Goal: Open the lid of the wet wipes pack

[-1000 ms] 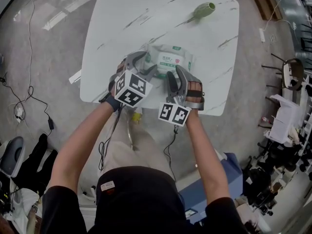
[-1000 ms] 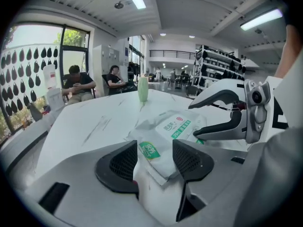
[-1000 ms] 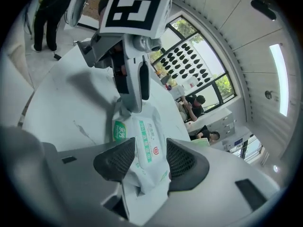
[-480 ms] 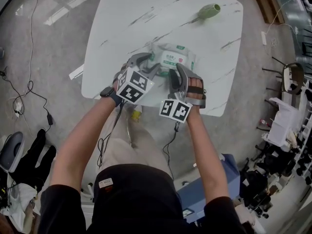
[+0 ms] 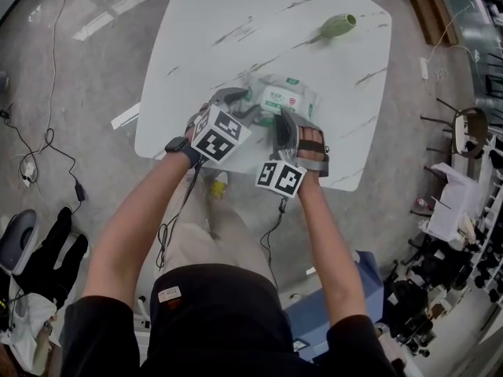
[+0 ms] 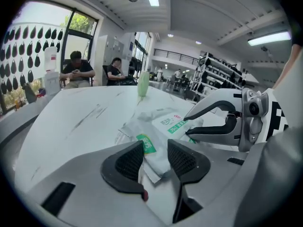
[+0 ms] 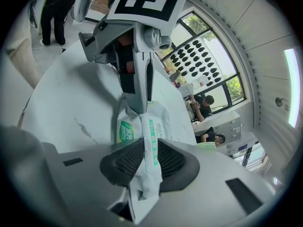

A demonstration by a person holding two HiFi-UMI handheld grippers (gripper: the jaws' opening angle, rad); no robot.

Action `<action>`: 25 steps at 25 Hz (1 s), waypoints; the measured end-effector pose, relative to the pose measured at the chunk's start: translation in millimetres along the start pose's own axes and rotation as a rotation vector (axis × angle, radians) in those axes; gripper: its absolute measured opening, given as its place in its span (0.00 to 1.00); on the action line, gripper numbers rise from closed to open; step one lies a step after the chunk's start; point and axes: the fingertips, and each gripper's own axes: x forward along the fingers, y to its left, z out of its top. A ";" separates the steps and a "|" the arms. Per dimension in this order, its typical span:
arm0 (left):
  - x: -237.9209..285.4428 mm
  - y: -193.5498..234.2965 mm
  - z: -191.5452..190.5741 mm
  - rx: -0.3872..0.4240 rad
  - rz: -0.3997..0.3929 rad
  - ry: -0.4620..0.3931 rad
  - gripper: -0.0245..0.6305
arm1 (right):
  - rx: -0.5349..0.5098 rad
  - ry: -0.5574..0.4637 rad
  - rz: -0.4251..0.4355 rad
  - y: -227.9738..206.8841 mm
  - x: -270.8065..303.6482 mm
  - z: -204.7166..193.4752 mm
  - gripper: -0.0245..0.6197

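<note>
The wet wipes pack [image 5: 288, 97], white with green print, lies near the front of the white marble table [image 5: 236, 30]. My left gripper [image 5: 240, 110] is at the pack's left end. In the left gripper view the pack's crimped end [image 6: 152, 151] sits between the closing jaws of the left gripper [image 6: 155, 151], and both pads touch it. My right gripper [image 5: 279, 129] is at the pack's near edge. Its jaws are closing too, and in the right gripper view the right gripper [image 7: 150, 149] pinches the pack's edge [image 7: 150, 131]. The lid is hidden.
A green vase [image 5: 338, 25] lies on its side at the table's far right. The table's front edge [image 5: 236, 159] runs just under both grippers. Cables [image 5: 47, 155] trail on the floor at the left. Two people [image 6: 78, 70] sit beyond the table.
Both grippers' jaws have narrowed onto the pack, the right more than the left. The hands have stayed at the pack's near side.
</note>
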 end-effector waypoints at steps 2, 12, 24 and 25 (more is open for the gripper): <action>0.6 -0.1 -0.5 -0.002 -0.003 0.004 0.31 | -0.014 0.008 0.018 5.4 0.9 -0.1 0.11; 0.6 0.0 -1.0 -0.004 -0.005 0.007 0.31 | -0.002 0.023 0.057 8.7 2.1 0.5 0.05; 0.2 0.3 -0.2 -0.007 -0.008 0.012 0.31 | 0.015 0.026 0.066 5.6 0.1 1.9 0.05; 0.6 0.3 -0.5 -0.008 -0.009 0.013 0.31 | 0.016 0.024 0.067 5.2 0.1 2.1 0.05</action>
